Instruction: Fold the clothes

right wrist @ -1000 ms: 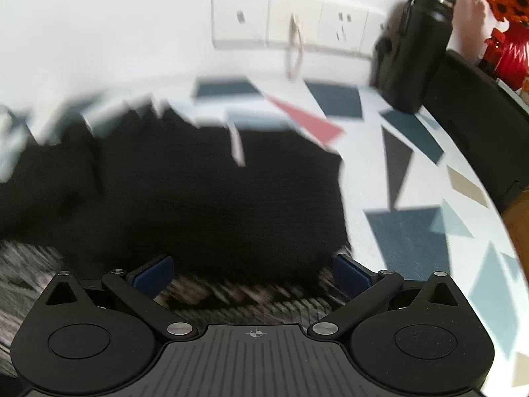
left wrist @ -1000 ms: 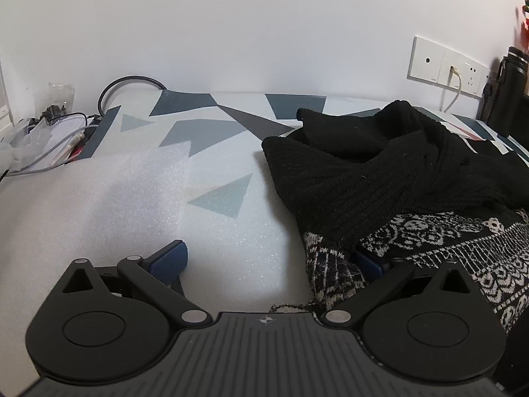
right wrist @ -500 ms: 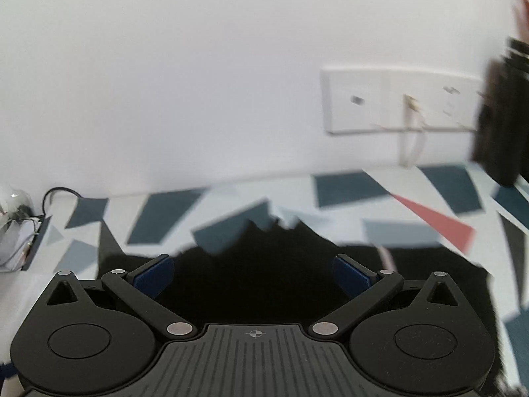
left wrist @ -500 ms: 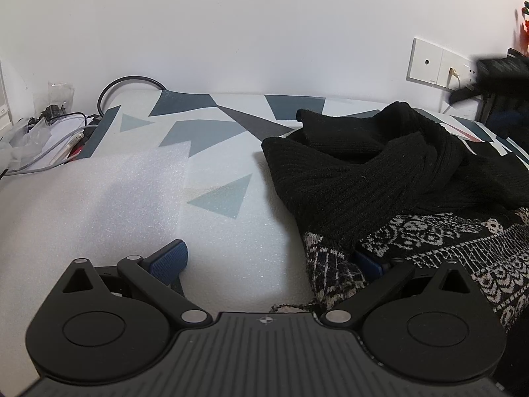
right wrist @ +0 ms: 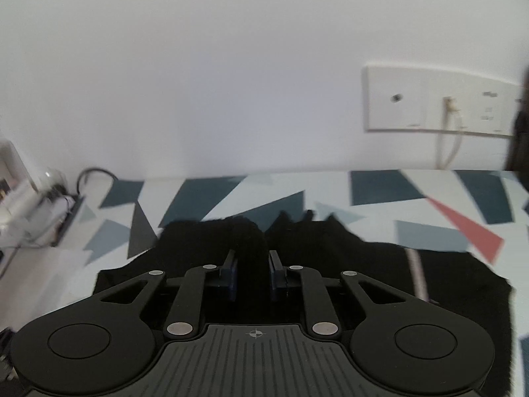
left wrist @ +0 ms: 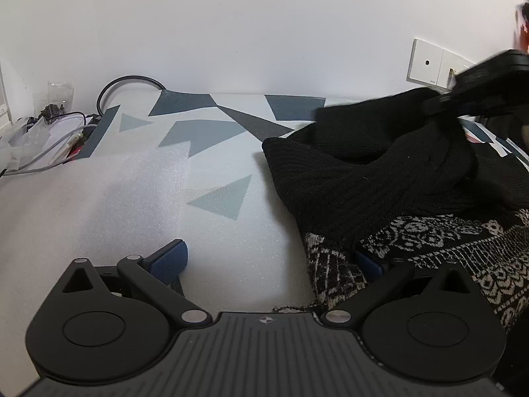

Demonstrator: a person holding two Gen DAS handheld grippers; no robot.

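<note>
A black knit sweater [left wrist: 363,178] with a white-patterned hem [left wrist: 463,251] lies crumpled on the right of the table. My left gripper [left wrist: 268,263] is open and low over the table. Its right finger is against the hem's corner, and its left pad [left wrist: 168,261] is over bare cloth. In the left wrist view my right gripper [left wrist: 489,82] appears at the upper right, pinching the sweater's far edge and holding it up. In the right wrist view that right gripper [right wrist: 253,271] is shut on a thick fold of the black sweater [right wrist: 347,264].
A tablecloth [left wrist: 215,132] with blue and grey triangles covers the table. A white foam sheet [left wrist: 99,192] lies at the left, with cables and clutter [left wrist: 49,132] behind it. Wall sockets [right wrist: 429,99] with a plugged cord sit at the back right, next to a dark object [right wrist: 520,132].
My right gripper swung to the sweater's far edge, went from open to shut on a fold, and raised it. The left gripper stayed still and open.
</note>
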